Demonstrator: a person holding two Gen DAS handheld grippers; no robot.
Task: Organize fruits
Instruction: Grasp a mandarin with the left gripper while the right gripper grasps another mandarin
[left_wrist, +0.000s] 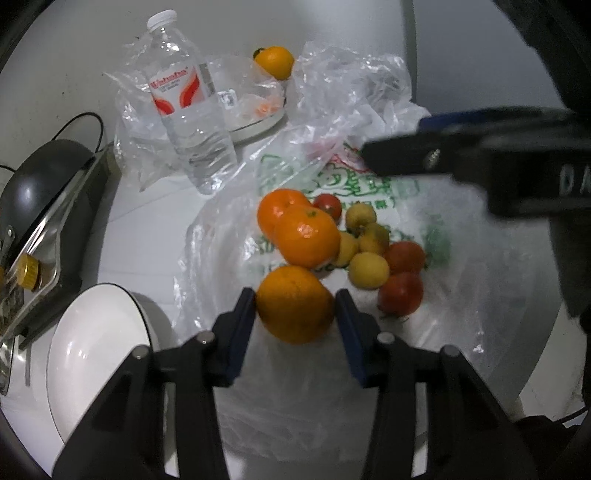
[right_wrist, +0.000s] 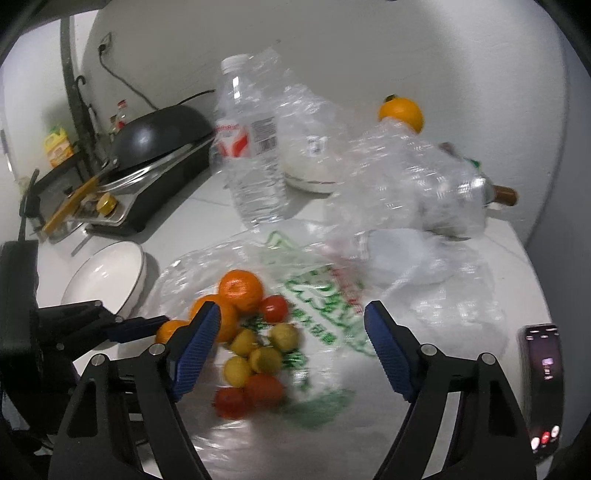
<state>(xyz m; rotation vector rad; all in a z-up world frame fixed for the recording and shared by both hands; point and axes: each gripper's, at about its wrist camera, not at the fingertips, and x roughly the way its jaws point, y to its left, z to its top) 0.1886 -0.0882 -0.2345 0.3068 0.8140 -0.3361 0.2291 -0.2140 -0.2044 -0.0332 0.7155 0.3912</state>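
A pile of fruit lies on a printed plastic bag (left_wrist: 406, 206): two oranges (left_wrist: 306, 236), several small yellow fruits (left_wrist: 367, 269) and red tomatoes (left_wrist: 400, 295). My left gripper (left_wrist: 295, 295) has its blue pads against both sides of a third orange (left_wrist: 293, 306) at the pile's near edge. In the right wrist view the same pile (right_wrist: 255, 350) sits below my right gripper (right_wrist: 291, 308), whose jaws stand wide open with nothing gripped. The left gripper (right_wrist: 147, 326) reaches in from the left there. Another orange (left_wrist: 274, 61) rests far back on a plate.
A white bowl (left_wrist: 96, 350) stands left of the bag. A water bottle (left_wrist: 184, 110) and crumpled clear bags (left_wrist: 351, 85) stand behind the fruit. A black wok on a cooker (right_wrist: 159, 136) is at the left; a phone (right_wrist: 543, 387) lies at the right edge.
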